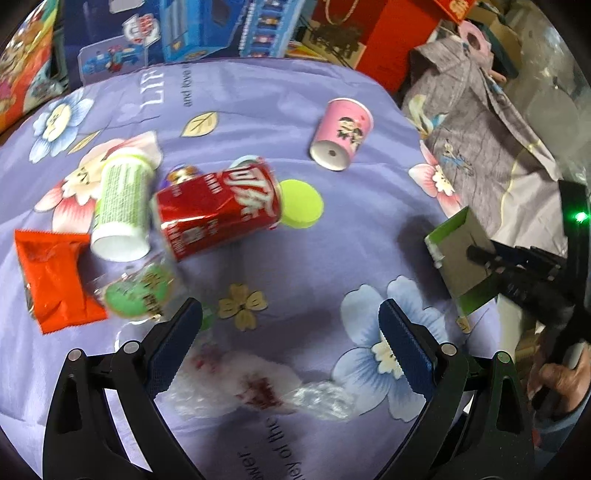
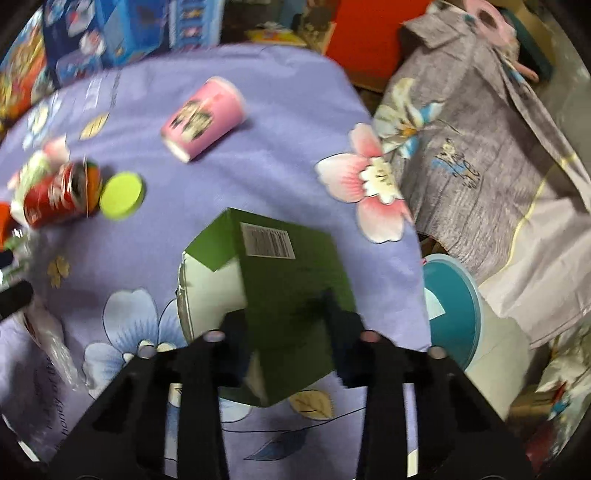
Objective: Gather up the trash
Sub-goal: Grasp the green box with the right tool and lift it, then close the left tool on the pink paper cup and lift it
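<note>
My right gripper (image 2: 284, 310) is shut on a green carton (image 2: 291, 288) and holds it above the purple flowered cloth; the carton also shows in the left wrist view (image 1: 461, 254), with the right gripper (image 1: 491, 258) on it. My left gripper (image 1: 290, 325) is open and empty above the cloth, over a clear crumpled wrapper (image 1: 258, 387). Ahead of it lie a red can (image 1: 218, 210), a green-printed cup (image 1: 122, 206), an orange packet (image 1: 51, 277), a green-labelled clear wrapper (image 1: 140, 291), a yellow-green lid (image 1: 301, 203) and a pink cup (image 1: 341, 133).
A teal-rimmed white bin (image 2: 454, 310) stands beyond the table's right edge. Grey printed fabric (image 2: 480, 155) is draped to the right. Blue and red boxes (image 1: 207, 29) line the far edge of the table. The purple cloth (image 1: 295, 266) covers the table.
</note>
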Motion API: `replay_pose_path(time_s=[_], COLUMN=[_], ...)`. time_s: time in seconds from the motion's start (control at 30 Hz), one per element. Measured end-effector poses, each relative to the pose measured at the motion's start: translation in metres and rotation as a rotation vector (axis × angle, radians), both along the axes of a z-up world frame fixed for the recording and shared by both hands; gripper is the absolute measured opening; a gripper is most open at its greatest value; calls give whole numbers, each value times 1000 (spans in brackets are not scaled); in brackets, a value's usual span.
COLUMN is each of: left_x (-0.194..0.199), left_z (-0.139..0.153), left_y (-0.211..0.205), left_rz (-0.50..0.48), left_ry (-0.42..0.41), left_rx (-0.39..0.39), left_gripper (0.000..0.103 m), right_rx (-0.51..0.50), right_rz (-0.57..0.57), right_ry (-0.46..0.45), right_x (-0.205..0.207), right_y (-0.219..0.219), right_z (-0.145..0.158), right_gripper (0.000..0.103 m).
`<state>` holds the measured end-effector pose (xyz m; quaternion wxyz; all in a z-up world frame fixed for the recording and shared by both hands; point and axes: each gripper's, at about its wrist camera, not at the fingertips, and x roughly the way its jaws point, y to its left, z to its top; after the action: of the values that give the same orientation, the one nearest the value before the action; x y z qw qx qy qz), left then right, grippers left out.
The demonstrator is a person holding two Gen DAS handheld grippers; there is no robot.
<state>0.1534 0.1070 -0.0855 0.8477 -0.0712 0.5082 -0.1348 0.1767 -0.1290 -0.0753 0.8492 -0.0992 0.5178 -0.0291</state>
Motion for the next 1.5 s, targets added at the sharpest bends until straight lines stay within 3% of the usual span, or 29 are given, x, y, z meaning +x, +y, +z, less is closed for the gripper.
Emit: replay_pose_path(time_s=[0.13, 0.23, 0.37, 0.43, 0.77, 0.83, 1.0, 1.3, 1.37, 1.47, 1.5], left_x=[7, 15, 24, 29, 62, 74, 111, 181, 195, 206, 207], left_z=[3, 4, 4, 3, 3, 4, 4, -16, -26, -37, -38], left_y=[-21, -33, -53, -64, -97, -97, -94, -116, -118, -121, -122], left_rz=[-31, -41, -61, -71, -82, -67, -29, -42, -33, -38, -33], left_ry=[-5, -4, -1, 0, 0, -1, 5, 24, 37, 64, 54], left_rx=[24, 39, 67, 77, 114, 120, 136, 216, 224, 200, 207], left_gripper=[96, 96, 96, 96, 96, 96, 96, 96, 89, 66, 65], right_rx=[53, 101, 227, 295, 432, 438, 440, 478, 478, 489, 495], right_rz=[-26, -62, -129, -135, -86, -74, -44, -82, -83, -88, -93], right_ry=[-16, -24, -110, -100, 6, 18, -60, -78, -76, -70, -68], right_x=[5, 7, 6, 12, 40, 49, 61, 96, 101, 106, 107], right_y=[-30, -54, -87, -99, -105, -103, -103, -123, -124, -129, -131], right_z=[7, 6, 10, 9, -14, -18, -2, 2, 0, -6, -8], right_gripper=[21, 6, 2, 2, 7, 4, 3, 3, 3, 3, 3])
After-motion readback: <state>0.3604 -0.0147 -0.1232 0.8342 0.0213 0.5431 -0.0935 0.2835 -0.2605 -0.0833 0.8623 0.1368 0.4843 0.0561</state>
